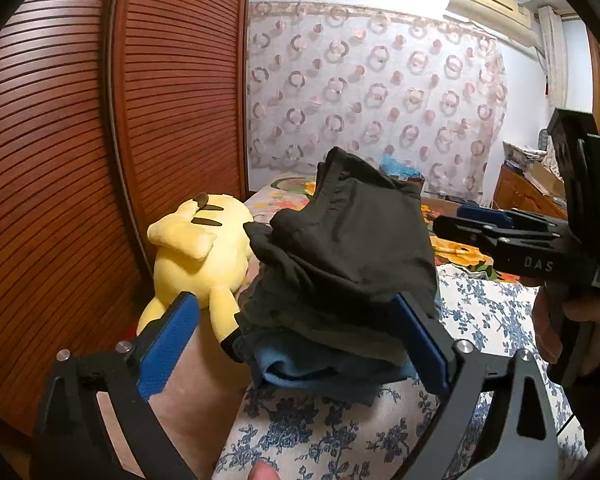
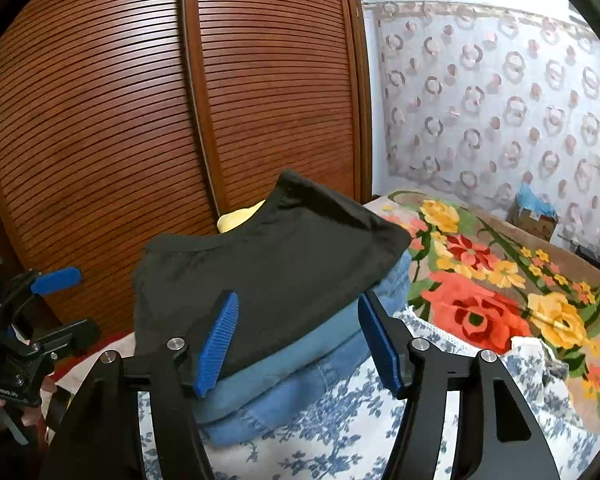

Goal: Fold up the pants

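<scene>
Dark folded pants (image 1: 348, 256) lie on top of folded blue jeans (image 1: 312, 372) on the bed; the stack also shows in the right wrist view, dark pants (image 2: 260, 276) over blue jeans (image 2: 300, 364). My left gripper (image 1: 296, 344) is open, its blue pads either side of the stack's near end, holding nothing. My right gripper (image 2: 300, 344) is open, its pads at the stack's near edge, empty. It also shows in the left wrist view (image 1: 484, 220), right of the stack. The left gripper shows at the left edge of the right wrist view (image 2: 56, 280).
A yellow plush toy (image 1: 196, 256) lies left of the stack against the wooden slatted wardrobe (image 1: 100, 140). The bed has a blue-flowered sheet (image 1: 340, 440) and a bright floral blanket (image 2: 492, 292). A patterned curtain (image 1: 372, 100) hangs behind; a wooden cabinet (image 1: 528, 196) stands far right.
</scene>
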A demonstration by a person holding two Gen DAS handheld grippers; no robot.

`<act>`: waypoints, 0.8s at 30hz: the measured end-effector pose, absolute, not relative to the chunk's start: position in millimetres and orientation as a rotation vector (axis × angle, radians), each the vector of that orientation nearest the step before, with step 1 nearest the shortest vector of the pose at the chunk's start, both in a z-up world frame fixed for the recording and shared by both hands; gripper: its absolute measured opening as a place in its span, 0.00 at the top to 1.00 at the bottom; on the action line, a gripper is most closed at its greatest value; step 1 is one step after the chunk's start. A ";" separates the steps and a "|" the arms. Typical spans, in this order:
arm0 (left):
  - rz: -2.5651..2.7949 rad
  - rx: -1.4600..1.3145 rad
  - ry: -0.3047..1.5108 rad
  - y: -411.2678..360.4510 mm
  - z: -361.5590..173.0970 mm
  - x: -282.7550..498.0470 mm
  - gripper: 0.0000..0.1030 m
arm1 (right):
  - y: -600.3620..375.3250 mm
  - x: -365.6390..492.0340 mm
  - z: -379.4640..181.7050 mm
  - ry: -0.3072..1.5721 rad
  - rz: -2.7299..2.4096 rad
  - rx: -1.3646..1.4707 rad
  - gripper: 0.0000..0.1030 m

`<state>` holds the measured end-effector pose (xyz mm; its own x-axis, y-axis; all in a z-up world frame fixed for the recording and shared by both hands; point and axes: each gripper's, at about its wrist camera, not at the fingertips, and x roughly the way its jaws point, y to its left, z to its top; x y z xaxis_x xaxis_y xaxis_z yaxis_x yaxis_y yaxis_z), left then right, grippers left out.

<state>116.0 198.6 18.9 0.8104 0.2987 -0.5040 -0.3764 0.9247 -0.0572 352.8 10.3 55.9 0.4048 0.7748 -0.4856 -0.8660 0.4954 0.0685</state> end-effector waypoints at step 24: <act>0.271 -0.145 0.500 162.8 26.5 89.4 0.06 | -58.4 259.0 63.8 0.471 0.901 -0.162 0.22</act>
